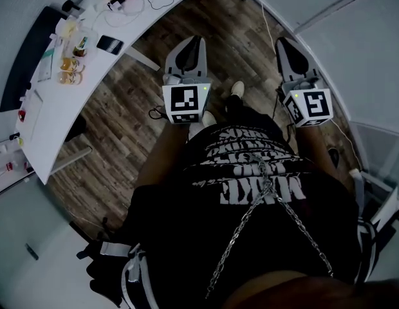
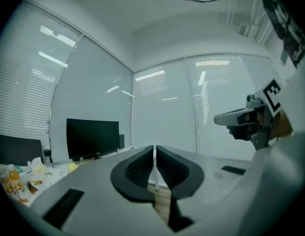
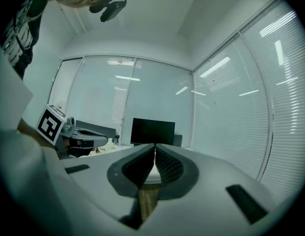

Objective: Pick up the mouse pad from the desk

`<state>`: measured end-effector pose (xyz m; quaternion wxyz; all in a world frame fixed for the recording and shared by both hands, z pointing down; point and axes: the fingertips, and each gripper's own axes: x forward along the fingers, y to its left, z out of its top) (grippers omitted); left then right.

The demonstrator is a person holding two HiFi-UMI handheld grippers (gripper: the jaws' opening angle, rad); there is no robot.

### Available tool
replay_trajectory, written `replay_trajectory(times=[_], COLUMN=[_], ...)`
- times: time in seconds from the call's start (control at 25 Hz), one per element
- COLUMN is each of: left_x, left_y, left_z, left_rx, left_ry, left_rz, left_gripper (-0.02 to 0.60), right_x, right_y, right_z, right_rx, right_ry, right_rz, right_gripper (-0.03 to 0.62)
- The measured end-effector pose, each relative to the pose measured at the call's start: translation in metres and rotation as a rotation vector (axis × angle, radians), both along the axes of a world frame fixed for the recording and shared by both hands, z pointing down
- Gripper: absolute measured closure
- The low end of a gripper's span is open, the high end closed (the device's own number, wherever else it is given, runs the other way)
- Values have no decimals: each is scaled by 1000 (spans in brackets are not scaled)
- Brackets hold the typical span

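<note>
We hold the left hand-held gripper (image 1: 198,42) and right hand-held gripper (image 1: 282,43) clenched and empty above the floor (image 1: 119,118), well apart from the table (image 1: 55,131). The dark rectangle (image 1: 110,44) near its edge is probably the mouse pad. We should step closer, open one gripper and pinch a free edge.

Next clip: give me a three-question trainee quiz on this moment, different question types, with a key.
1. True or false: the left claw and the right claw are both shut with nothing between them.
2. What lies beneath both claws in the head view? A) a chair seat B) wooden floor C) carpet
3. On which side of the head view is the white desk?
Key: 1 true; 2 B; 3 left.
</note>
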<state>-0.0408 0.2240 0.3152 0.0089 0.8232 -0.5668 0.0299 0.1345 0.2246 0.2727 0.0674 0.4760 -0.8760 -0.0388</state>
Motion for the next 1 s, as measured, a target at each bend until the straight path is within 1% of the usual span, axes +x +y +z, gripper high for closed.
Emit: replay_trajectory(times=[0.12, 0.24, 0.48, 0.52, 0.6, 0.76, 1.0], left_x=[2, 5, 9, 12, 20, 31, 55], left_y=[-14, -26, -61, -66, -75, -96, -143], left_z=[-5, -7, 2, 5, 8, 1, 9], left_rx=[10, 12, -19, -29, -43, 0, -35], left_ry=[-10, 1, 6, 7, 11, 50, 28], left_rz=[-24, -39, -62, -62, -58, -75, -84], left_gripper=[572, 572, 564, 554, 552, 574, 574], right_x=[1, -5, -4, -3, 3, 18, 39], right_y=[-18, -34, -71, -75, -85, -113, -158], right_z=[-1, -2, 6, 9, 15, 21, 21], right_rx=[6, 15, -12, -23, -35, -48, -46], right_ry=[-19, -39, -41, -41, -38, -23, -33], right_rz=[5, -28, -53, -57, -64, -36, -62], right_gripper=[591, 591, 589, 586, 580, 582, 582])
